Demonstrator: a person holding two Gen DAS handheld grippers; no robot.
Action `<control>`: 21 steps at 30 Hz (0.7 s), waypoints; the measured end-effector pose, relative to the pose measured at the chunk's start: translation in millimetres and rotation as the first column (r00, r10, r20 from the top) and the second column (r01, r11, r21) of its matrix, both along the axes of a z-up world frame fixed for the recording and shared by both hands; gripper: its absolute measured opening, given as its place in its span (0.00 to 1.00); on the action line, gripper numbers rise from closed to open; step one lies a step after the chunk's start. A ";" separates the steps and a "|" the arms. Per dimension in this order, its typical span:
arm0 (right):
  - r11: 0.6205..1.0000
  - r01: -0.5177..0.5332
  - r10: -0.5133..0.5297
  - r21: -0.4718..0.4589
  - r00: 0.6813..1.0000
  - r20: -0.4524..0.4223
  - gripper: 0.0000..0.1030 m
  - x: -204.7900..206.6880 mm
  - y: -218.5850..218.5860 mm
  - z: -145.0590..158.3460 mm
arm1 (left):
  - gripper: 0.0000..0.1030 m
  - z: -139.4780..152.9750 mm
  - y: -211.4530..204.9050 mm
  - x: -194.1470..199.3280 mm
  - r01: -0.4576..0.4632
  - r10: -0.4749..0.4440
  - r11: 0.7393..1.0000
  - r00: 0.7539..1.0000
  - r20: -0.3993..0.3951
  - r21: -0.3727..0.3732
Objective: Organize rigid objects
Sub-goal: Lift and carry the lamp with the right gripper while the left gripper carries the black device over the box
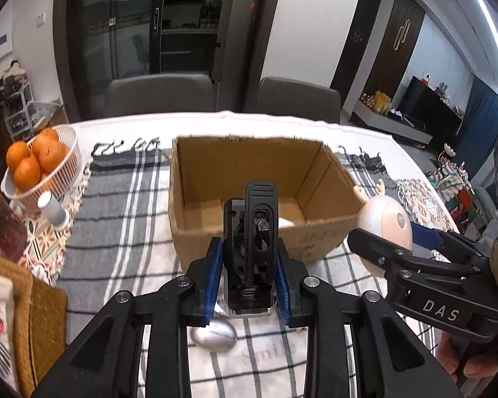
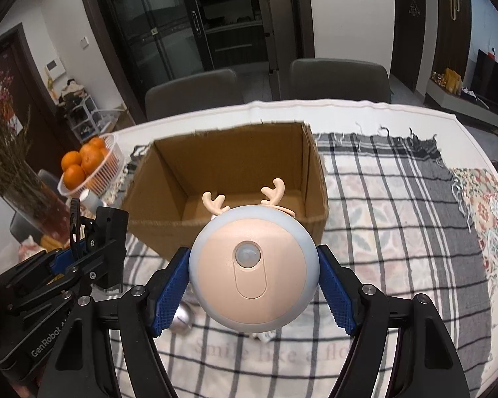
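My left gripper [image 1: 249, 275] is shut on a black clip-like device [image 1: 254, 242] and holds it upright just in front of the open cardboard box [image 1: 215, 232]. My right gripper [image 2: 253, 285] is shut on a round peach-and-blue deer night light [image 2: 252, 272] with antlers, held above the cloth near the box's front wall [image 2: 169, 235]. In the left wrist view the night light [image 1: 386, 222] and right gripper [image 1: 391, 248] are at the right. A silver mouse [image 1: 213, 333] lies on the cloth below the left gripper. Something white lies inside the box [image 1: 285, 221].
A white basket of oranges [image 1: 68, 152] and a small white cylinder [image 1: 53, 212] stand at the left. A vase with dried flowers [image 2: 26, 179] is at the far left. Two grey chairs [image 2: 192, 93] stand behind the table. A checked cloth [image 2: 398, 232] covers the table.
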State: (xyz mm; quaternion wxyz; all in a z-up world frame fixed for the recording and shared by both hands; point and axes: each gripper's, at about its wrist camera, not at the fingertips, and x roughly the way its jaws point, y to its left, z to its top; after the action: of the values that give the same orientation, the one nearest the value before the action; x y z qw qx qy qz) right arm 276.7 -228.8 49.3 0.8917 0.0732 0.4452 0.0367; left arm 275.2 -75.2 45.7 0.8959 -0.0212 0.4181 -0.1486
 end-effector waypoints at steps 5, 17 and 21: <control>1.000 0.000 0.000 0.014 1.000 0.013 0.73 11.9 0.7 7.8 | 0.28 10.7 0.1 12.5 0.008 -0.009 1.000 1.000 0.029 0.014; 1.000 -0.012 0.012 -0.005 1.000 -0.007 0.73 53.6 -0.7 6.5 | 0.28 2.8 -2.5 55.6 0.036 -0.036 0.997 0.999 -0.008 0.061; 1.000 -0.015 0.015 0.000 1.000 -0.027 0.73 67.7 -2.0 0.6 | 0.28 -1.0 -3.1 67.5 0.036 -0.035 0.997 0.999 -0.021 0.068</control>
State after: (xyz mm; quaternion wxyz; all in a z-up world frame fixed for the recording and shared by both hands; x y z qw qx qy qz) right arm 344.4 -230.8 49.9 0.8852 0.0702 0.4579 0.0424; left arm 342.7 -78.4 44.7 0.8891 0.0153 0.4322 -0.1501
